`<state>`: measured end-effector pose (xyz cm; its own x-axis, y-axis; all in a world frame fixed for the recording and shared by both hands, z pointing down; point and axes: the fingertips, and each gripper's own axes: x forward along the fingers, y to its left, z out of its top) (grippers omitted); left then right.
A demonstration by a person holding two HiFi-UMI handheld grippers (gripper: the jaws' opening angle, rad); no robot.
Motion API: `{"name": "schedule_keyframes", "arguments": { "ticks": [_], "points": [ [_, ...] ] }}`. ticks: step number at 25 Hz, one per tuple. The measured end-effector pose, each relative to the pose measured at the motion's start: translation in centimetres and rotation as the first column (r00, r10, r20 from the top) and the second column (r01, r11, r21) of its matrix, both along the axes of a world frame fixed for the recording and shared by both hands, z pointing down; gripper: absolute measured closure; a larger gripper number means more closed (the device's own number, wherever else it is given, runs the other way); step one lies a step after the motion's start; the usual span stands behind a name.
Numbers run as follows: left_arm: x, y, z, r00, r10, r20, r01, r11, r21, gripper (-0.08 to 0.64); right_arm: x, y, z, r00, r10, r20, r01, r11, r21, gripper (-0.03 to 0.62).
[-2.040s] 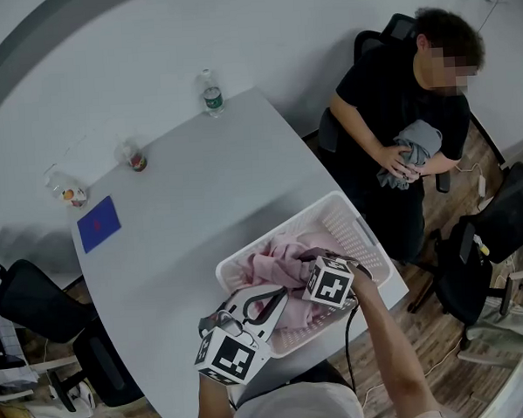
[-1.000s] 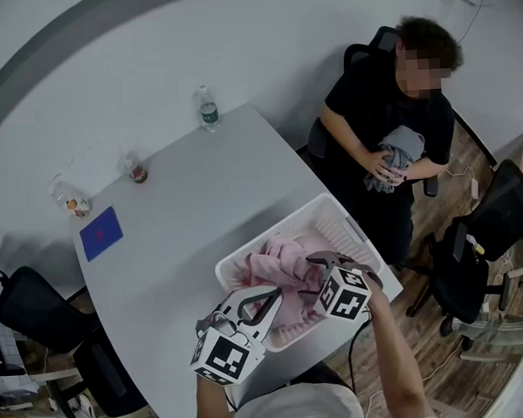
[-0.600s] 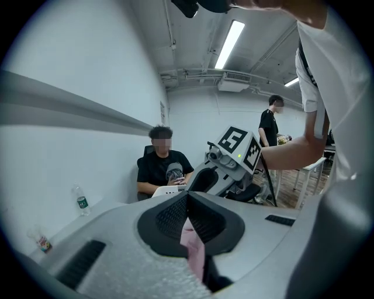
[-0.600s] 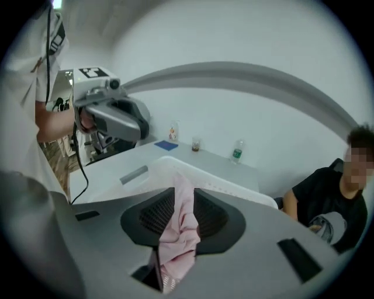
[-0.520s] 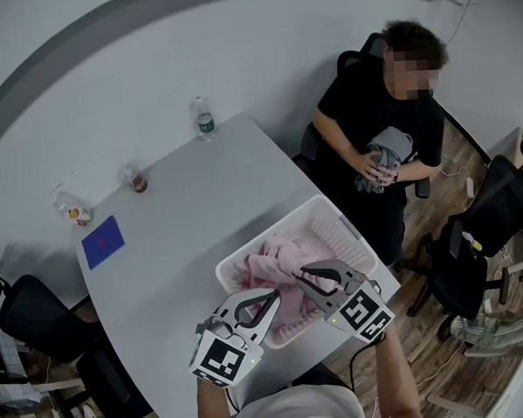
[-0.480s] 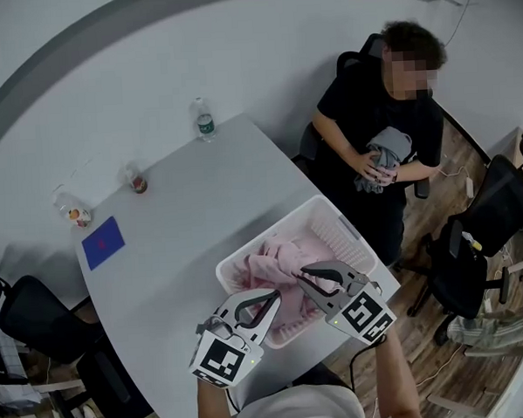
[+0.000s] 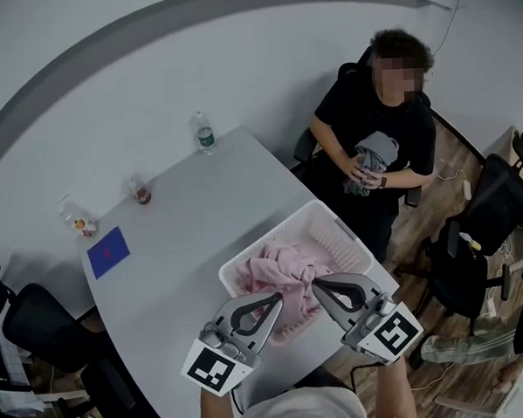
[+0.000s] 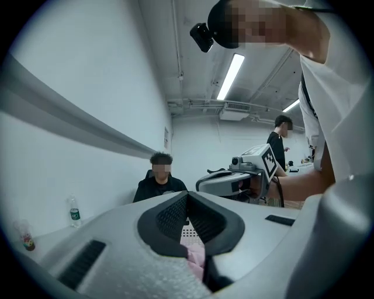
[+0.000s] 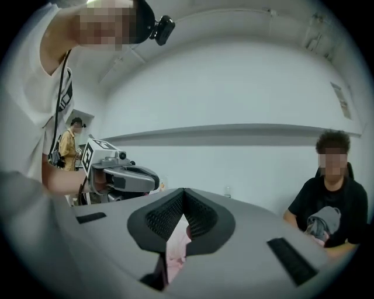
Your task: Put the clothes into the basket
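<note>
- Pale grey counter point(image 7: 201, 216) filled the middle of the head view, with one corner pointing toward the far wall.
- A seated person point(image 7: 374, 110) in a black shirt was past the counter's right edge, holding a bunched grey garment point(image 7: 372, 150) to the chest, well apart from the basket.
- Dark office chairs stood on either side: one at lower left point(image 7: 45, 324), one at right point(image 7: 498, 217).
- White lattice basket point(image 7: 344, 241) sat on the counter's near right corner.
- Pink clothes point(image 7: 286, 264) lay heaped inside the basket. They filled its left and middle, with the bare lattice wall showing at the right end.
- Left tool point(image 7: 278, 299) was over the basket's near rim, tips together and pointing into the pile. Its own view showed basket lattice and pink cloth through the gap behind the tips. Couldn't tell if any cloth was pinched.
- Right tool point(image 7: 316, 285) was just beside the left tool and closed, with a fold of the pink clothes caught between its pads.
- Blue flat square point(image 7: 109, 252) lay near the counter's left edge.
- Clear bottle point(image 7: 205, 135) with a green label stood upright at the far corner. Fill level was too small to read.
- Small clear cup point(image 7: 142, 195) stood between the bottle and the blue square, with something reddish low in it.
- Second clear cup point(image 7: 80, 225) stood at the left corner. Contents were too small to tell.
</note>
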<state>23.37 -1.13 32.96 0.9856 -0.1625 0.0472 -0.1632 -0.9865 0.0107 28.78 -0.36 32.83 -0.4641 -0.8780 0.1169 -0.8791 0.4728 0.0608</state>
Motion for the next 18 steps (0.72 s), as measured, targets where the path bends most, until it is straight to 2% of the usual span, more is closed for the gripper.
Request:
{"name": "schedule_keyframes", "arguments": {
  "ticks": [6,18],
  "points": [
    [-0.7,1.2,-0.7,1.0,0.005,-0.029,-0.005,1.0,0.001,0.558,0.0,2.6,-0.9,0.996,0.013,0.086,-0.018,0.998,0.058,0.588],
    [-0.6,2.7,-1.1,1.0,0.01,-0.016,-0.01,0.999,0.033,0.558,-0.3,3.7,-0.2,0.998,0.009,0.067,-0.012,0.999,0.046,0.588]
  ]
}}
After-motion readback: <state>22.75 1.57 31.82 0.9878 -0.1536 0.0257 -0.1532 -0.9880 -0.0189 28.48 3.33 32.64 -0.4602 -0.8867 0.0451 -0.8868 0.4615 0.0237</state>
